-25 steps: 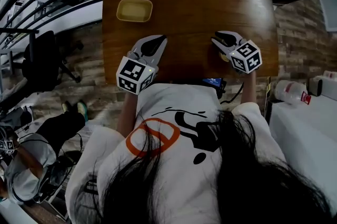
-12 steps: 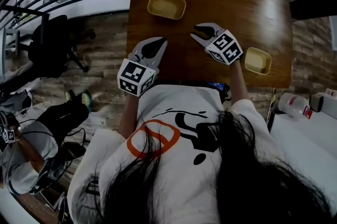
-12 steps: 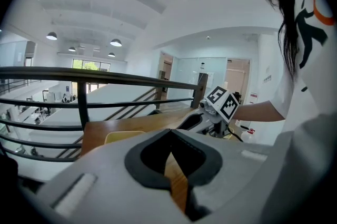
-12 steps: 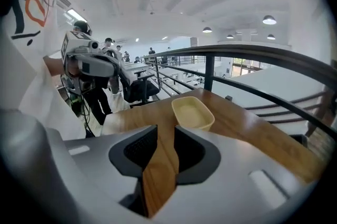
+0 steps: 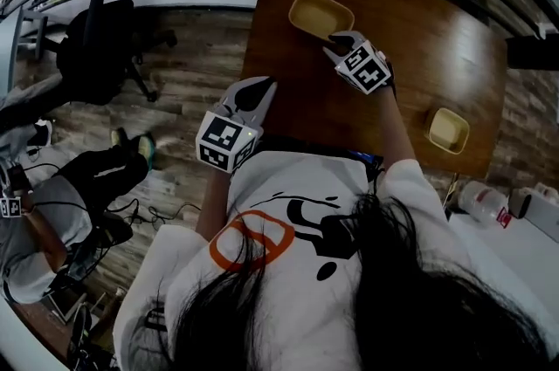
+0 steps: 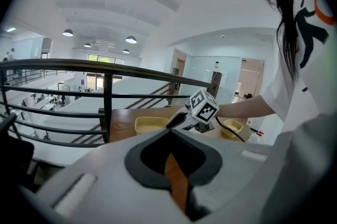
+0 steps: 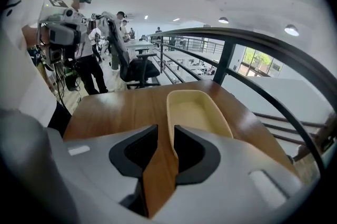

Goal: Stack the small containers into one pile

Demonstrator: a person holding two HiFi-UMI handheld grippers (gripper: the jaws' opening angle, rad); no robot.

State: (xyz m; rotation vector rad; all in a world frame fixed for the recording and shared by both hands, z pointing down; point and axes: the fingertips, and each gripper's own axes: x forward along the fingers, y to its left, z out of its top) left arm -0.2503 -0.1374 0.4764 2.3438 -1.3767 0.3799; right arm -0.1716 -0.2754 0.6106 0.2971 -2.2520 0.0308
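- The person's white shirt (image 5: 288, 221) and dark hair (image 5: 419, 291) fill the bottom of the head view. They hide the near edge of the surface (image 5: 402, 20).
- The left hand-held gripper (image 5: 265, 82) is clenched on nothing, its tips touching. It hangs at the surface's near left corner, with its body out over the wooden floor (image 5: 201, 55).
- The right hand-held gripper (image 5: 335, 37) is released. Its jaws stand slightly apart round the near rim of a yellow container (image 5: 320, 14), with wood showing beside one jaw.
- That container sits toward the far left of the surface, close to the far edge.
- A second yellow container (image 5: 448, 130) sits well apart, beside the right edge.
- Bare wood lies open between the two containers.
- A dark railing (image 7: 226, 59) runs just beyond the far edge.
- An office chair (image 5: 100, 46) stands on the floor to the left.
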